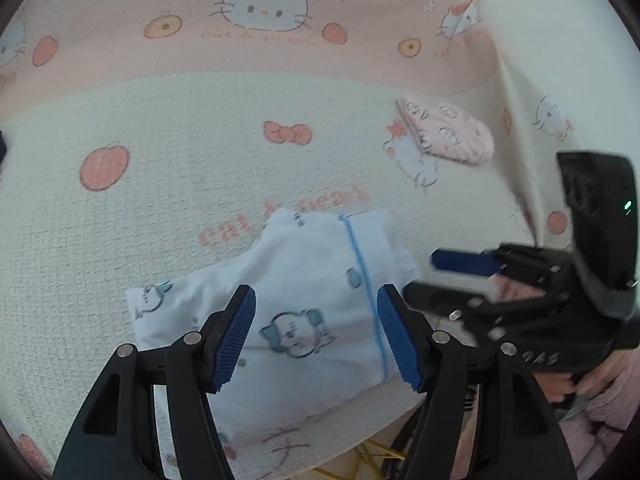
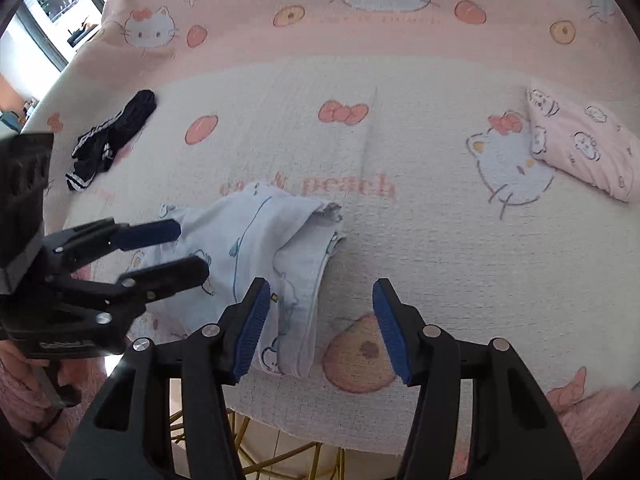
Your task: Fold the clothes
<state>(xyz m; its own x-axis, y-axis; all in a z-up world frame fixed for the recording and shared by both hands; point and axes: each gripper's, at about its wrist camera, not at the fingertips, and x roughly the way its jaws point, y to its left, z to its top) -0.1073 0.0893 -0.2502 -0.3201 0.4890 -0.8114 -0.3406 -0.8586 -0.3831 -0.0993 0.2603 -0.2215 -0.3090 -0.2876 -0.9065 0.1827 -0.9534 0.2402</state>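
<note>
Both hand-held grippers, left and right, hover empty with jaws apart over the white garment, folded at the desk's near edge. Beyond it, a pink piece lies folded; a dark one remains crumpled.

A: Where is the right gripper?
B: Over the near edge of the blanket, fingers apart, nothing between them.
A: And the white garment?
B: Folded, left of centre, beside the left gripper. Dark clothes far left, pink garment far right.
</note>
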